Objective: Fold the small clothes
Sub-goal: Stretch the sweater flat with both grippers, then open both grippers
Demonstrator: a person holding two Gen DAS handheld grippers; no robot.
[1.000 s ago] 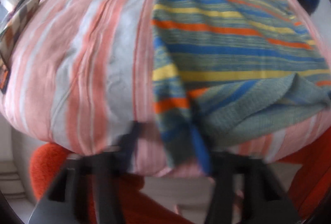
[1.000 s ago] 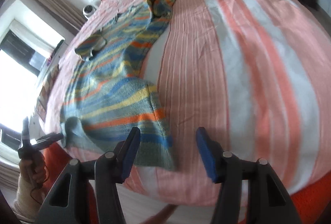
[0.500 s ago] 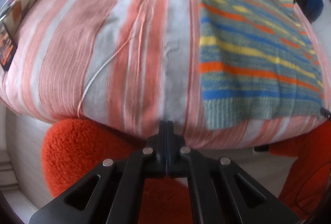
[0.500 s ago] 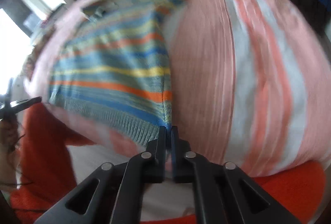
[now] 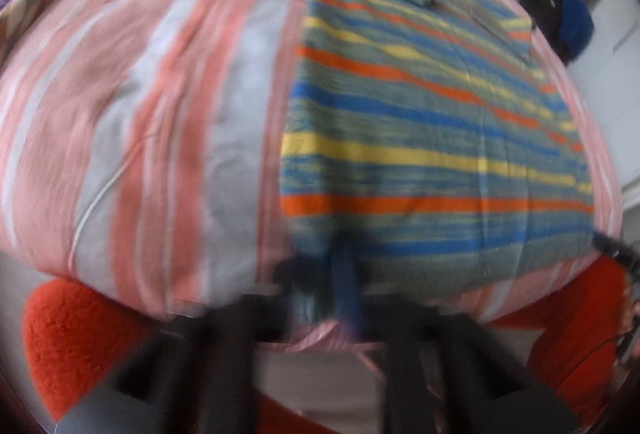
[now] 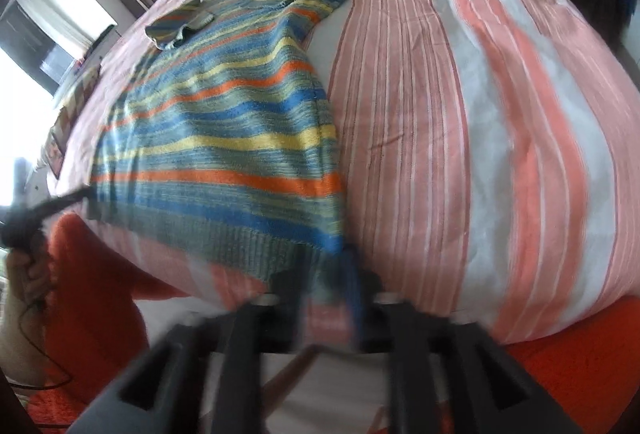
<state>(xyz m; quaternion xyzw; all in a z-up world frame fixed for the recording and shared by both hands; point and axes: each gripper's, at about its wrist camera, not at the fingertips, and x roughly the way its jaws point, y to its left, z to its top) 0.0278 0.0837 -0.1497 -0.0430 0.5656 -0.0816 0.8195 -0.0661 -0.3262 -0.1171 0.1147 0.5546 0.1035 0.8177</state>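
A striped knit sweater [image 5: 432, 137] in blue, yellow, orange and grey-green lies spread flat on the pink-and-white striped bedspread [image 5: 160, 113]. My left gripper [image 5: 320, 286] is at the sweater's near left hem corner, its fingers partly apart with the hem between them; the view is blurred. In the right wrist view the sweater [image 6: 224, 137] stretches away toward its folded sleeves. My right gripper [image 6: 328, 290] is at the near right hem corner, fingers partly apart around the hem, also blurred.
An orange fuzzy rug [image 5: 80, 334] lies below the bed's near edge. The bedspread [image 6: 480, 113] extends wide to the right of the sweater. Dark and blue clothing [image 5: 572, 25] hangs at the far right. A window [image 6: 24, 73] is at the left.
Half a second ago both grippers were shut, the right one on the hem corner. Now both have their fingers apart at the hem corners, and the hem lies flat along the bed's edge.
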